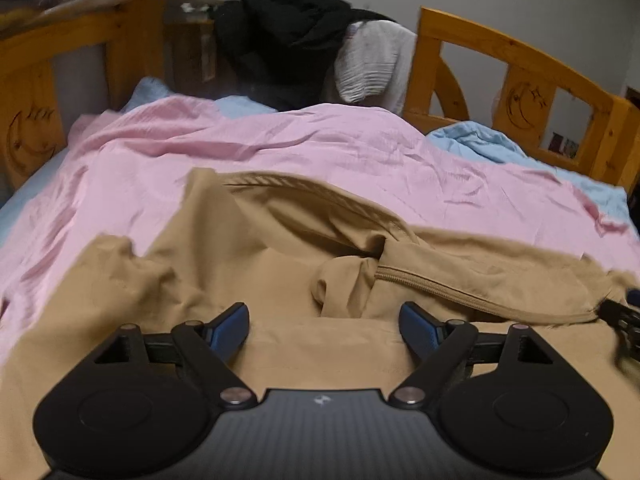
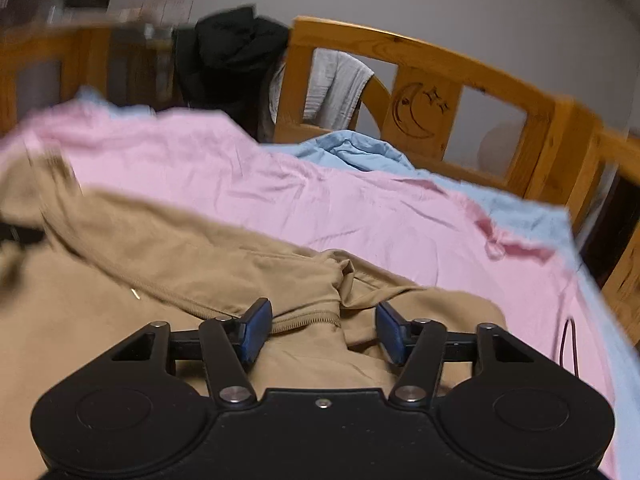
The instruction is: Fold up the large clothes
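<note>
A tan zip-up jacket (image 1: 280,264) lies rumpled on a pink sheet (image 1: 280,148) on the bed; its zipper (image 1: 460,292) runs toward the right. It also shows in the right wrist view (image 2: 180,264). My left gripper (image 1: 324,326) is open just above the jacket's near part, nothing between its blue pads. My right gripper (image 2: 324,328) is open over the jacket's zipper hem (image 2: 308,318), which lies between the fingers without being pinched. The right gripper's edge shows in the left wrist view (image 1: 624,320).
A wooden bed frame with moon carvings (image 1: 520,72) rings the bed. Black clothes (image 1: 288,40) and a white garment (image 1: 372,64) hang at the far gap. A light blue sheet (image 2: 360,152) lies at the far right. A dark cable (image 2: 568,344) lies on the pink sheet.
</note>
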Demonstrator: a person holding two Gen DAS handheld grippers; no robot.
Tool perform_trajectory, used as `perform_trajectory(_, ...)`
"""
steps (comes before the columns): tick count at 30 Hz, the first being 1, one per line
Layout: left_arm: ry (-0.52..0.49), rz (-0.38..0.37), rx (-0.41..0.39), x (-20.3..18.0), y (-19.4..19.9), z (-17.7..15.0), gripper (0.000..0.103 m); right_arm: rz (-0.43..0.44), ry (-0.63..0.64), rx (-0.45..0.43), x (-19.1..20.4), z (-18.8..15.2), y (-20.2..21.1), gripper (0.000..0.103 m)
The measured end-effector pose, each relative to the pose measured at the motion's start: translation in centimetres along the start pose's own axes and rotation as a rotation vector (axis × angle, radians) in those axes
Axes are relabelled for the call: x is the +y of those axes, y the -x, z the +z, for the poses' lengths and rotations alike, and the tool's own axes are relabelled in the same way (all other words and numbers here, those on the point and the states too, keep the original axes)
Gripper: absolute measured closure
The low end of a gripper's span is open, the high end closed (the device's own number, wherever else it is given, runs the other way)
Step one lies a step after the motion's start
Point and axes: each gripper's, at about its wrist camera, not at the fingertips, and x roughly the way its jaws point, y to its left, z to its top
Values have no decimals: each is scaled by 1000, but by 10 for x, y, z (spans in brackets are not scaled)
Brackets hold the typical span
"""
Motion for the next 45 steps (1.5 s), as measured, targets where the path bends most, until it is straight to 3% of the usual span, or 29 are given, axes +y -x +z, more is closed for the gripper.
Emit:
perform_trajectory(3,13,4,38,1,22,0,17,-10,-22,-48,-23,-3,42,43)
perform_trajectory(8,-42,54,18,-7,51,-30,12,-89,-60,-32,-53,-36,88,38)
perform_trajectory(12,-107,92,32,-12,46,-47,11,-141,-198,46,-71,-66,86,38)
perform_trajectory(15,-52,74,36,-4,38,-51,10,-150,-222,75,-73,-81,76,38)
perform_trajectory(21,-32,83,21,-4,27,-54,8,-169,-191,58,-65,-90,68,34)
perform_trajectory(27,-1,39,42,9,41,-46,10,-172,-206,43,-67,-88,74,34)
perform_trajectory(31,-23,41,31,16,65,-41,10,-274,-188,-46,-56,-80,95,36)
perform_trajectory(33,-28,78,21,18,77,-40,9,-266,-154,-110,-45,-73,104,35)
perform_trajectory(35,-2,93,23,23,86,-40,7,-225,-134,-156,-33,-69,111,28)
perform_trajectory(41,70,110,59,41,95,-46,6,-29,-43,-132,14,-69,111,27)
perform_trajectory(45,75,124,65,45,94,-48,6,-21,49,-130,34,-68,107,26)
